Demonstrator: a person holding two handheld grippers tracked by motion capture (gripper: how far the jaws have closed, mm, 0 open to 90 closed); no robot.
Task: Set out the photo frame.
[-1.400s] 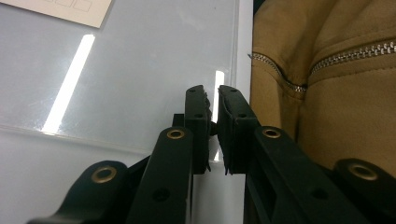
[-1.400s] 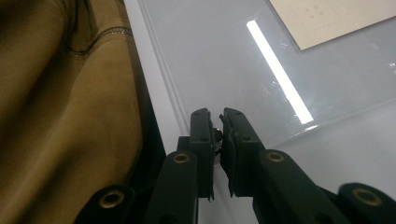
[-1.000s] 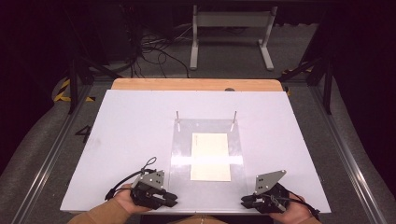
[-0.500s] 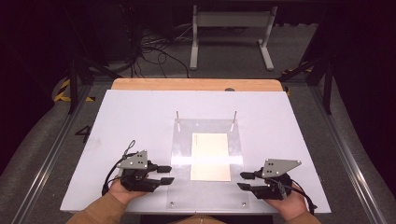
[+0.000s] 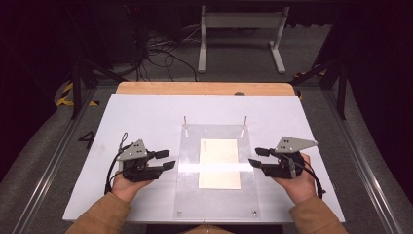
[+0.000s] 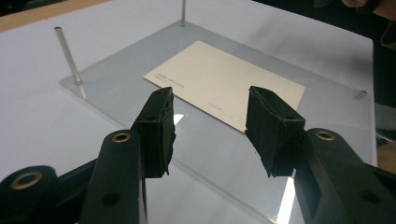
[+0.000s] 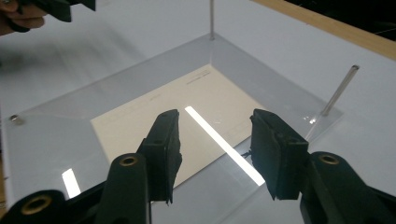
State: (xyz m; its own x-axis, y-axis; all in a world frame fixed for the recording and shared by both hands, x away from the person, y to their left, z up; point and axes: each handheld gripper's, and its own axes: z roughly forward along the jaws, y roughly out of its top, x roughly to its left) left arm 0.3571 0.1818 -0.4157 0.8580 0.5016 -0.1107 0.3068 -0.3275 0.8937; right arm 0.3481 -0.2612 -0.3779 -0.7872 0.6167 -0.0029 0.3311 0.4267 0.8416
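Both my grippers, left (image 5: 164, 160) & right (image 5: 257, 157), just swung inward w/ jaws spread, flanking the cream rectangular paper card (image 5: 219, 163), approach started.

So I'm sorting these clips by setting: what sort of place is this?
Most likely a lab or test workshop, not a home. A white table carries a clear acrylic plate with metal pins, cables lie loose on the grey floor, and a metal stand sits behind in a dark room.

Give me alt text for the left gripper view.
Two open black jaws of the left gripper point at a cream card lying on a clear plate, with two thin metal posts at its far edge.
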